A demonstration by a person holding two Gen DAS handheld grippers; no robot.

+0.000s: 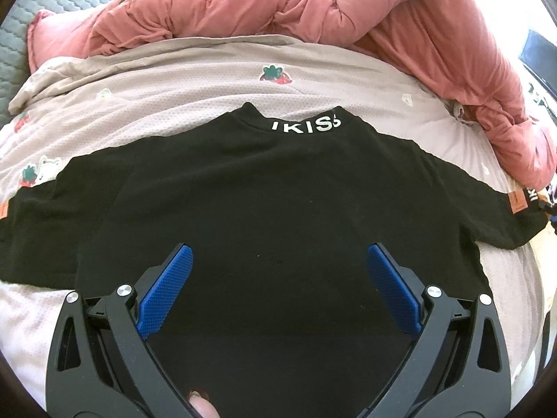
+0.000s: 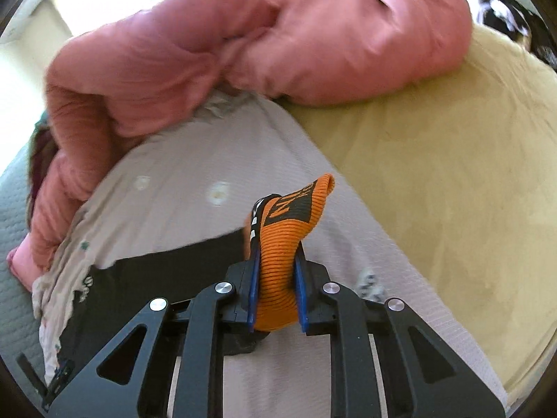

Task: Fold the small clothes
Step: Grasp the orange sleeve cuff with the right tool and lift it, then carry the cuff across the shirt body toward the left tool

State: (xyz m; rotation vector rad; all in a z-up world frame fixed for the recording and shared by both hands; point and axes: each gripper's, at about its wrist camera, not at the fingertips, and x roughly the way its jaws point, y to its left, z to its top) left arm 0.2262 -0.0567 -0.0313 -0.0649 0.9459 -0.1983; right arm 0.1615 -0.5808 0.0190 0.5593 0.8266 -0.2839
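Hovering wide open over black shirt [image 1: 271,209]: left gripper [image 1: 278,289]; right gripper [image 2: 276,278] clamps orange cuff [image 2: 289,230].

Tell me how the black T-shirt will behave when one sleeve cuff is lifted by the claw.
The black T-shirt will probably drape, not hold shape: it lies flat and limp on the bedsheet. The orange ribbed cuff already bends over above the right claw, so it looks floppy. The ribbing probably grips well. The left claw is open above the shirt.

White letters reading "IKISS" run across the collar of the black shirt [image 1: 278,188] at twelve o'clock — the lettering on its orange cuff [image 2: 289,216] is too bent to read.
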